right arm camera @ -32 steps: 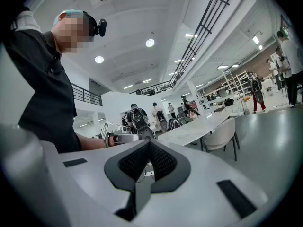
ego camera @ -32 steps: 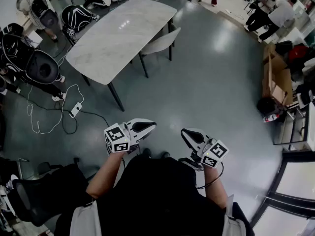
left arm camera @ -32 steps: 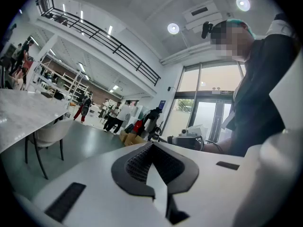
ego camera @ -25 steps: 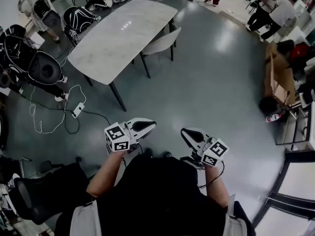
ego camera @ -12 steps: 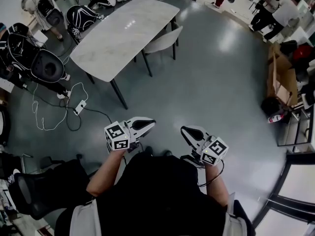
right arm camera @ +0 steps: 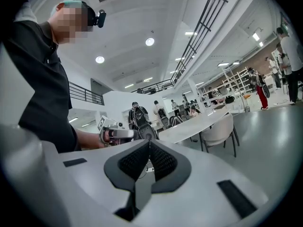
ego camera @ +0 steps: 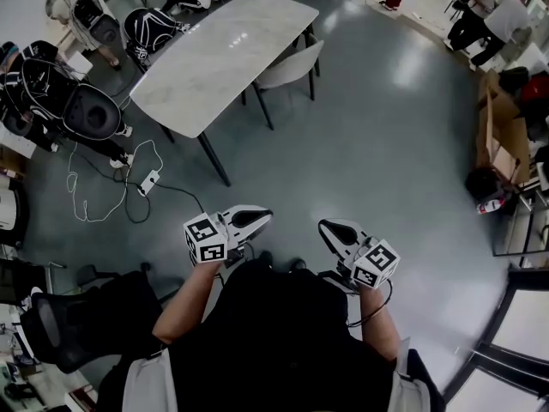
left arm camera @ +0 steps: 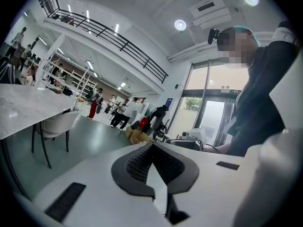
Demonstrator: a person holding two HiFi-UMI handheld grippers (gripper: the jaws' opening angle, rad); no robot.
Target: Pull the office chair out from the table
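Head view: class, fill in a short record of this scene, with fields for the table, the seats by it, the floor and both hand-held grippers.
table: long white marble-topped table on dark legs, ahead of the person
pale seat: white shell chair tucked in at the table's right side
dark seats: black office chairs at its left side
floor: white power strip with a cable
left hand-held gripper: shut, empty
right hand-held gripper: shut, empty
contact: neither touches a chair

Black short-sleeved top (ego camera: pixel 274 342), pale shoulder panels (ego camera: pixel 146 386). Left hand-held gripper (ego camera: pixel 264 217), right hand-held gripper (ego camera: pixel 326 227): white shells, black ribbed pads (left arm camera: pixel 139 162), black-and-white marker cubes (ego camera: pixel 205 239). Black cable (ego camera: pixel 378 303) beside right forearm.
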